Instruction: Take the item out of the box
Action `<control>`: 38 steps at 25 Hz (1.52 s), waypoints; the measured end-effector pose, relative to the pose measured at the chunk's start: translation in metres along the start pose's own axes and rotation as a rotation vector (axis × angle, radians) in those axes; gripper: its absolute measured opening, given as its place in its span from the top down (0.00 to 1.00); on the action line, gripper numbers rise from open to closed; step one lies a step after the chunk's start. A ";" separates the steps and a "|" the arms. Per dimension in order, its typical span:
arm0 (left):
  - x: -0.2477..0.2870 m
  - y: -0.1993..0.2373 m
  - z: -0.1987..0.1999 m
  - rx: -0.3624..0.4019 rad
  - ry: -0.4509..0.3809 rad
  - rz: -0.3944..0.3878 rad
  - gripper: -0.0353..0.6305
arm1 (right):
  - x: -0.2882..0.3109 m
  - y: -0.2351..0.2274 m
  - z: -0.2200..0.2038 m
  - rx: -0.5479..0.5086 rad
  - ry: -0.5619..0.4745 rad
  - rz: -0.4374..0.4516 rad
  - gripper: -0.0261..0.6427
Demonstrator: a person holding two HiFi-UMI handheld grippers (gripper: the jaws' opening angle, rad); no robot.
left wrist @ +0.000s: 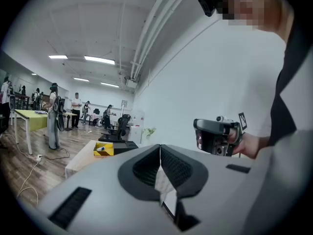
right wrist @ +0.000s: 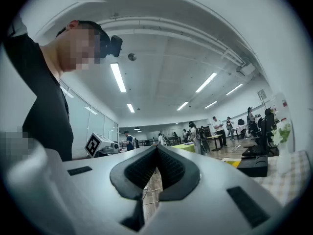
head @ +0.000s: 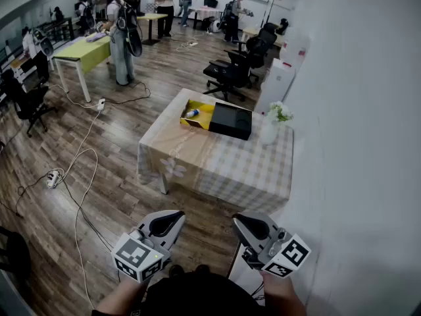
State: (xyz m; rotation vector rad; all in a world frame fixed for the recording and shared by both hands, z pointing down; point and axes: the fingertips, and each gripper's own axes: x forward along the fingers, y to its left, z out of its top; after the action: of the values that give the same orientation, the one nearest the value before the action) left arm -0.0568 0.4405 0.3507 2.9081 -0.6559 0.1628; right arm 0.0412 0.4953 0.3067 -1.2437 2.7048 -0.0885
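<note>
On the checked-cloth table [head: 217,160] stands an open yellow box [head: 198,115], and its black lid [head: 230,120] lies beside it. Inside the box lies a small white and blue item [head: 191,113]. Both grippers are held low near my body, well short of the table. The left gripper [head: 174,217] has its jaws closed together with nothing between them. The right gripper [head: 238,220] is likewise shut and empty. The left gripper view shows the box [left wrist: 103,149] far off past the left gripper's [left wrist: 160,147] jaws. The lid [right wrist: 252,165] shows at the right of the right gripper view.
A white vase with flowers [head: 271,127] stands on the table's right corner, close to the white wall. Black office chairs [head: 230,71] stand behind the table. Cables and a power strip [head: 52,176] lie on the wooden floor at left. People stand by a green table [head: 82,51] further back.
</note>
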 end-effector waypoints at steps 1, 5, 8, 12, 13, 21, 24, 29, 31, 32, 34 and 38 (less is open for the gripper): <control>-0.001 0.000 0.000 0.001 0.000 0.000 0.92 | 0.000 0.001 -0.001 0.002 0.001 0.000 0.91; -0.005 0.001 -0.001 0.001 0.000 0.001 0.92 | 0.002 0.004 -0.005 0.009 0.005 0.000 0.91; -0.009 0.002 -0.002 -0.006 0.004 0.002 0.92 | 0.004 0.007 -0.006 0.018 0.008 -0.004 0.91; -0.018 0.005 -0.007 -0.012 0.012 0.003 0.92 | 0.009 0.009 -0.011 0.035 0.011 -0.011 0.91; -0.021 0.007 -0.008 -0.012 0.013 0.005 0.92 | 0.012 0.012 -0.013 0.038 0.017 -0.003 0.91; -0.053 0.025 -0.012 -0.011 -0.005 0.033 0.92 | 0.039 0.051 -0.025 0.010 0.050 0.091 0.90; -0.063 0.027 -0.015 -0.018 -0.008 0.035 0.92 | 0.047 0.062 -0.029 0.017 0.060 0.120 0.90; -0.073 0.037 -0.021 -0.044 -0.003 0.051 0.92 | 0.061 0.069 -0.032 0.027 0.061 0.156 0.90; -0.073 0.042 -0.021 -0.045 0.000 0.060 0.92 | 0.065 0.069 -0.030 0.028 0.048 0.163 0.90; -0.073 0.044 -0.021 -0.045 0.001 0.063 0.93 | 0.066 0.067 -0.031 0.030 0.042 0.166 0.90; -0.068 0.049 -0.022 -0.048 0.005 0.069 0.92 | 0.069 0.060 -0.033 0.040 0.036 0.173 0.90; -0.056 0.066 -0.027 -0.064 0.019 0.082 0.92 | 0.080 0.039 -0.041 0.063 0.041 0.177 0.90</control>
State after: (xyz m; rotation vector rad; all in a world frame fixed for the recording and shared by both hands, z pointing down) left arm -0.1375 0.4096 0.3775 2.8170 -0.7640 0.1751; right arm -0.0462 0.4599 0.3323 -0.9917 2.8098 -0.1775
